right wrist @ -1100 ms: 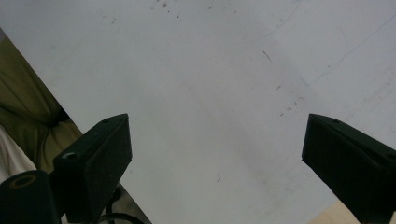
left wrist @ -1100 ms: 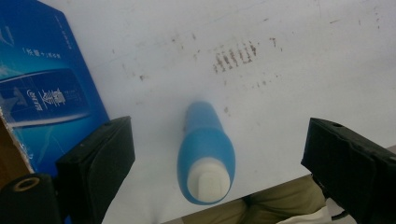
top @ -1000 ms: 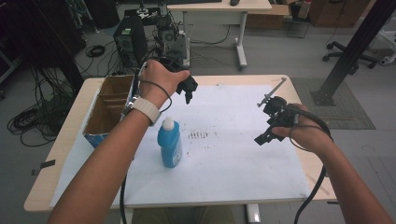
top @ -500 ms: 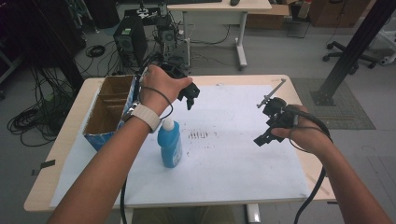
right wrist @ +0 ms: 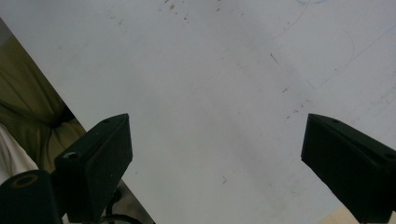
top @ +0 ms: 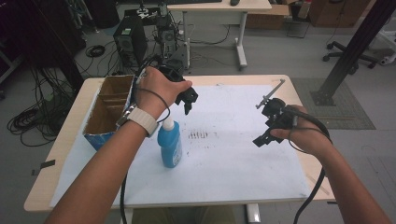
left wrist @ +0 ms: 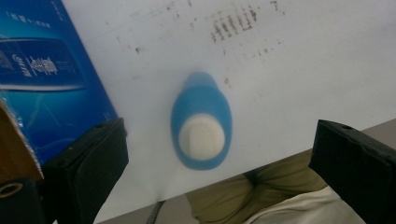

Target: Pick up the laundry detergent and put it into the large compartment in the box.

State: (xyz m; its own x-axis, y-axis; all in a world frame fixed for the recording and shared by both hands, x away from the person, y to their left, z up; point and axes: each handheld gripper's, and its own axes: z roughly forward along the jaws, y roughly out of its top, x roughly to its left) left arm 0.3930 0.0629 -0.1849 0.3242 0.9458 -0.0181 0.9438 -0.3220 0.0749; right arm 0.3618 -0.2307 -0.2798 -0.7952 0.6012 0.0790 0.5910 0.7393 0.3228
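Black jaws of the left gripper (top: pixel 188 103) stand wide apart and hold nothing; they have just been opening, and they hang above the blue bottle (top: pixel 170 143), pointing down at it. In the left gripper view the bottle's white cap (left wrist: pixel 201 136) sits between the jaws, which suggests the hand is lined up either to come down on it or to draw away from it. The bottle stands upright on the white sheet (top: pixel 224 154) covering the table, just beside the open cardboard box (top: pixel 107 109). The right gripper (top: pixel 265 135) hovers well apart over bare sheet, its jaws also spread and empty, likely waiting its turn.
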